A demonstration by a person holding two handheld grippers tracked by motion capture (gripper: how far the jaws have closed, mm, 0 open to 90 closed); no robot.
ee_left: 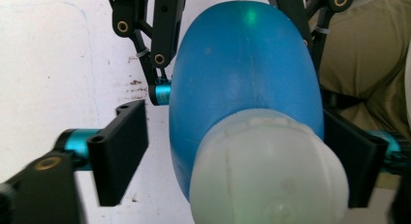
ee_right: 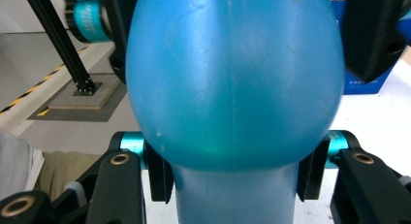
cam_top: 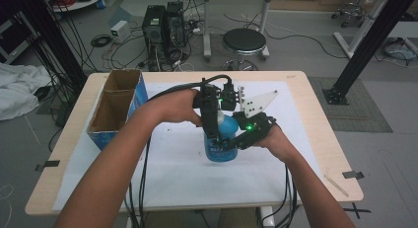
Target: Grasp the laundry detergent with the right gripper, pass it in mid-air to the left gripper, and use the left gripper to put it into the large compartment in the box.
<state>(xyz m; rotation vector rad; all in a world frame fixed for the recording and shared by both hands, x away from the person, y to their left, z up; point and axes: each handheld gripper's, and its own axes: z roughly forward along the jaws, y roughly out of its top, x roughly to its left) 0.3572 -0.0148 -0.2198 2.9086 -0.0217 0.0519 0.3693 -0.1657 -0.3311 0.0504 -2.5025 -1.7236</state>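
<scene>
high view has the right gripper (cam_top: pixel 231 145) clamped on the blue bottle (cam_top: pixel 222 139), steadying it off the table (cam_top: pixel 305 90). the left gripper (cam_top: pixel 213 132) straddles the white cap (ee_left: pixel 269 170), pads not yet pressing, likely to twist it.

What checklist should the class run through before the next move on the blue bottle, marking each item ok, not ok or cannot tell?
1. Right gripper clamped on the blue bottle: ok; its pads press the narrow part below the bulge.
2. Left gripper centred on the white cap: ok; a jaw stands on each side.
3. Left pads gripping the cap: not ok; a gap shows beside the left-hand pad.
4. Cap seated on the bottle: ok, judging by the left gripper view.
5. Cap tight or loose: cannot tell.
6. Cardboard box clear of the hands: ok; it stands apart on the table.
</scene>
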